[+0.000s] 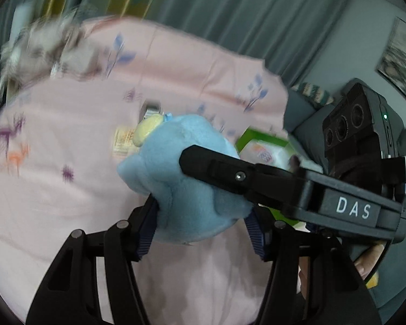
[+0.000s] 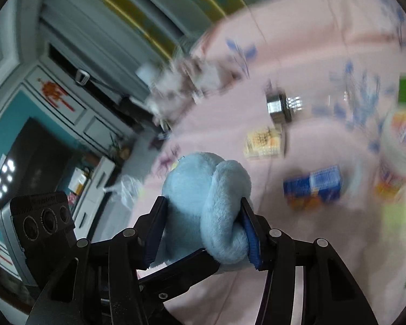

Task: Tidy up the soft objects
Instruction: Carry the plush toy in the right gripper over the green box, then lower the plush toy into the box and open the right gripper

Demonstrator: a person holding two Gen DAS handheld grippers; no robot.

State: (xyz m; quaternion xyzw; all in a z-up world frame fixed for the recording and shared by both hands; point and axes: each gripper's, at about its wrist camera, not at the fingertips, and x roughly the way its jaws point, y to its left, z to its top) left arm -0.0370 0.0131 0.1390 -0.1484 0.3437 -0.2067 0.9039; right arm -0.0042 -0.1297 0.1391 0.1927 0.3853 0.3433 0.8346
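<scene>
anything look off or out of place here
One oddity: both grippers clamp the same blue plush toy at once, the left gripper and the right gripper, squashing it out of shape between their jaws. Small boxes lie scattered on the pink sheet; blur hides more.

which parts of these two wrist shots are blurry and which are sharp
Left wrist view: the blue plush toy and the right gripper crossing it are fairly sharp; the pink bedsheet and fluffy toy are motion-smeared. Right wrist view: plush sharp, the blue box and tub streaked; fisheye bends both.
</scene>
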